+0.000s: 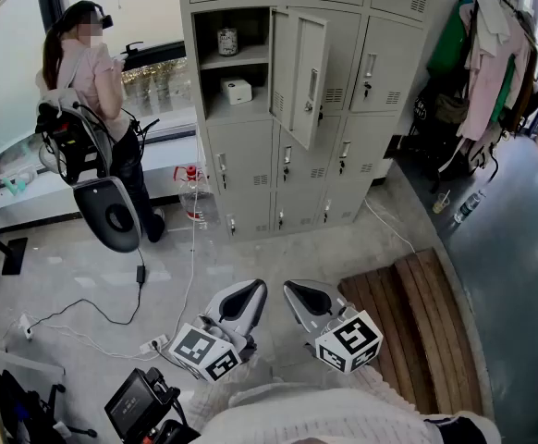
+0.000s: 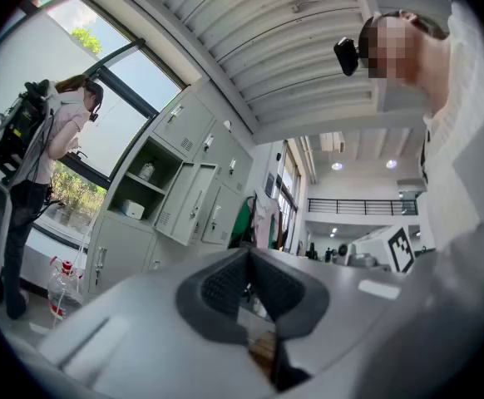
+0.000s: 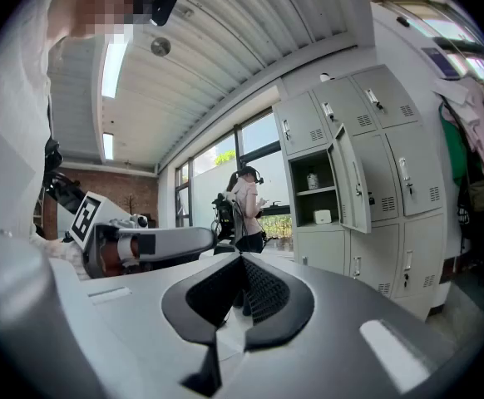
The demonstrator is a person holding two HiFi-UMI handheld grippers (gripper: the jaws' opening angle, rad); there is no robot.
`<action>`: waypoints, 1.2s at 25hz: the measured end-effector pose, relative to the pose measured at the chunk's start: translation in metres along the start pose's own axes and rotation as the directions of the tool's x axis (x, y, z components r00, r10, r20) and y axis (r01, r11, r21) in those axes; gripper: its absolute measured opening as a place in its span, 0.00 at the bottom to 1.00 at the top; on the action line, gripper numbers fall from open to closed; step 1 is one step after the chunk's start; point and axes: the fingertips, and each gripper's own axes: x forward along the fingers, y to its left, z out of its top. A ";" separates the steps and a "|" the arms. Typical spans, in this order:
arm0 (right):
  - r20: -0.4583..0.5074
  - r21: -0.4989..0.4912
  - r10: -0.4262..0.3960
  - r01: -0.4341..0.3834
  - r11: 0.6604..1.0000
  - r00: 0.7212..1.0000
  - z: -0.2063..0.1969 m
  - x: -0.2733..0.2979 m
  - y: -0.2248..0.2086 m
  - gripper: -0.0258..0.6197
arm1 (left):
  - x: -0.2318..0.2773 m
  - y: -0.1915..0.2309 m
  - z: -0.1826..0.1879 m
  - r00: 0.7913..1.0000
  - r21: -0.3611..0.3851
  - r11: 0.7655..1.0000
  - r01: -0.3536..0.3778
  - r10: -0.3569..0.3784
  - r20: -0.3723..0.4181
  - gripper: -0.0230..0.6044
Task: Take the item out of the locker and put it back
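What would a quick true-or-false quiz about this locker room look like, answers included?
1. One locker door stands open. True.
2. The open locker is empty. False: a jar sits on its upper shelf and a white box on the lower one.
3. The right gripper holds the white box. False: its jaws are shut with nothing between them.
4. A person stands by the window. True.

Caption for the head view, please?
Left gripper and right gripper, shut, face an open locker holding a jar and box.
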 end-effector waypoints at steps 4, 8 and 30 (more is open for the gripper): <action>-0.012 0.022 0.004 -0.004 1.000 1.000 -0.005 0.019 -0.018 0.04 | 0.019 0.026 0.003 1.000 -0.004 1.000 -0.009 0.009 0.011 0.05; -0.005 0.011 -0.026 0.026 1.000 1.000 -0.001 0.053 -0.049 0.04 | 0.042 0.061 0.007 1.000 -0.001 1.000 0.000 0.000 0.003 0.05; 0.019 -0.010 -0.109 0.109 0.994 0.994 0.064 0.302 -0.173 0.04 | 0.184 0.290 0.089 0.988 0.058 0.987 0.150 -0.148 -0.042 0.05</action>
